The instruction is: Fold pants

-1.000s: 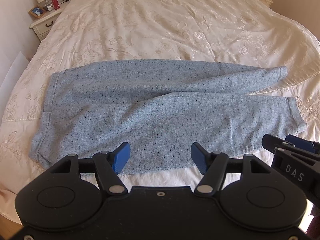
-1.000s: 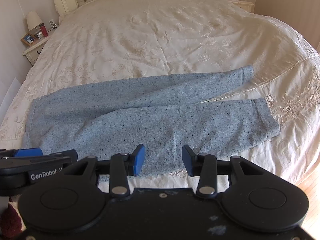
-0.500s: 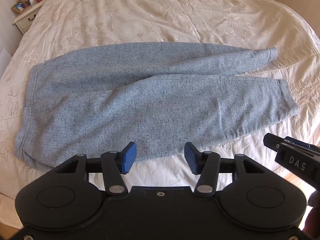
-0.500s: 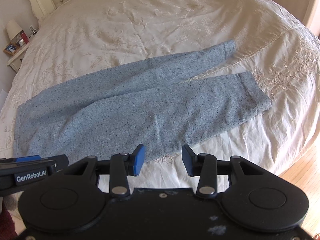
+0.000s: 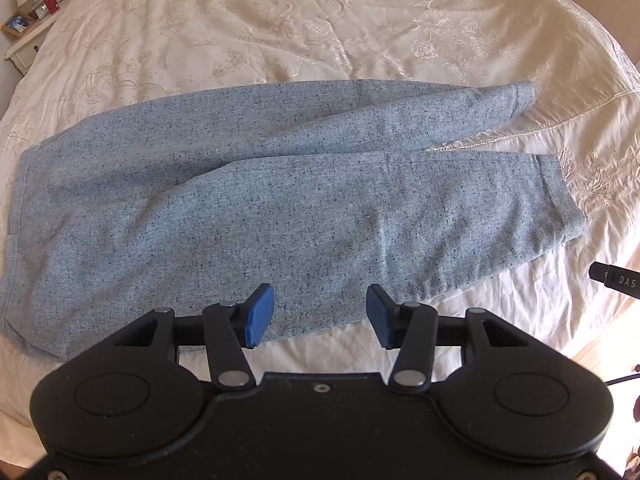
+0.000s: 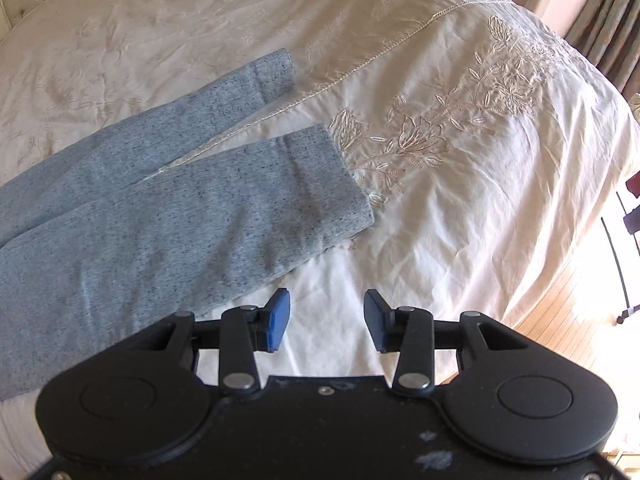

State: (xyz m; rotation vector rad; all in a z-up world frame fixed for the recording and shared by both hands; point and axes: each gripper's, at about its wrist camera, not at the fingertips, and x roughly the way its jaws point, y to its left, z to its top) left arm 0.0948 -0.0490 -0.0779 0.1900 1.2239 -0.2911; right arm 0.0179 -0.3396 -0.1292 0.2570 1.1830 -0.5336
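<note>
- My left claw (image 5: 316, 312) hangs over the near edge of the bed (image 5: 360, 20), its blue pads well apart with nothing between them; I judge it sits there because the near hem of the pants (image 5: 280, 208) lies just beyond its tips, handy for a pinch.
- My right claw (image 6: 325, 320) is likewise wide and empty, over bare bedspread (image 6: 460, 220) just off the near leg's side edge, not far from the cuff (image 6: 344, 184); that looks to me like a lineup for the ankle end, so each hand takes one end of the same leg.
- The pants lie flat on the bed along its near edge, waistband (image 5: 18, 208) toward the left side, both legs running toward the right.
- The near leg is broad and smooth, with a few soft ripples by its lower seam.
- The far leg angles away from it, so a narrow wedge of bedspread shows between the two cuffs; they are not yet stacked, which I take to be the first fold to make.
- The cloth is a heathered light blue knit flecked dark, soft and limp-looking, likely to sag if lifted at one point.
- Beyond them the embroidered cream bedspread stretches toward the far side.
</note>
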